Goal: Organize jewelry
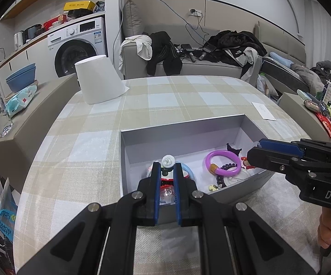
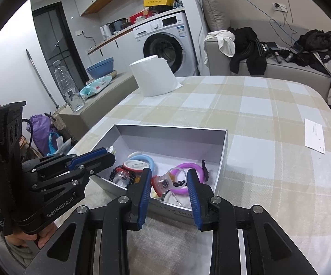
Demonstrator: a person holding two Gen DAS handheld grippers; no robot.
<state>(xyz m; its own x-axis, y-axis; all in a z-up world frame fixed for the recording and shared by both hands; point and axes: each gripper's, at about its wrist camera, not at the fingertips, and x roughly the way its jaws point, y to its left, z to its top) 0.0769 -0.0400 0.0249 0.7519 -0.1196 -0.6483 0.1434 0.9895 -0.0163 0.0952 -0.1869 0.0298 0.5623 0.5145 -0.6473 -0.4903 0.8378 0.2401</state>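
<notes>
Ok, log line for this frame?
task: organize jewelry | left gripper: shut on small white piece, over box | right gripper: open, empty, over box

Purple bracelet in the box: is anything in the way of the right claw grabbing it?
Partly. A clear plastic ring lies against the left side of the purple bracelet, inside the gap of the open right claw. Dark beads overlap the bracelet too. Nothing else visible blocks it.

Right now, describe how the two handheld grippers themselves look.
Both are black plastic with silver pivot bolts and blue ribbed pads on flat fingers. The left gripper is marked "GenRobot.AI" in white; the right gripper shows white letters "DAS" on its body. No cables visible.
</notes>
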